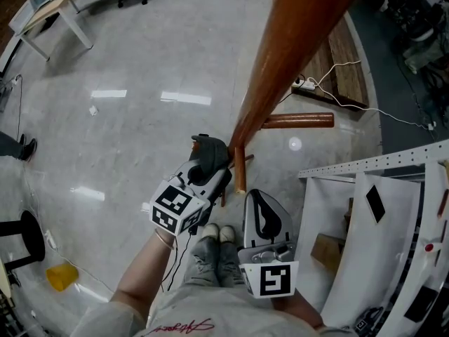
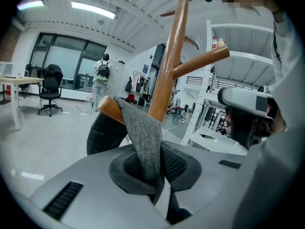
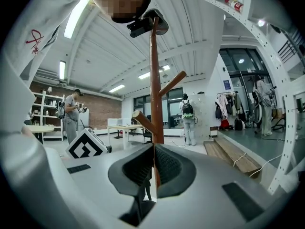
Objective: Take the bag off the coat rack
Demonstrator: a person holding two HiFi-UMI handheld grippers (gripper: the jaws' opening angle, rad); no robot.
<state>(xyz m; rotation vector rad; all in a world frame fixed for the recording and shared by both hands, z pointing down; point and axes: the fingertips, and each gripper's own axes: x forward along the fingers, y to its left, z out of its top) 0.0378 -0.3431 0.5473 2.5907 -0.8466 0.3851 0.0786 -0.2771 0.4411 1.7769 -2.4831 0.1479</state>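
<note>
Open floor point(image 1: 140, 62), strap point(image 2: 143, 137) over peg point(image 2: 108, 108), left hand-held gripper point(image 2: 154, 176) clamping it

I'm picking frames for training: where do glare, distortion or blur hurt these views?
Head view: light patches glare on the glossy floor; the close coat rack pole looks soft. Left gripper view: fisheye bending, dark corners, a blown-out ceiling light, yet the grey strap is sharp. Right gripper view: same fisheye; shelf frame bows.
</note>
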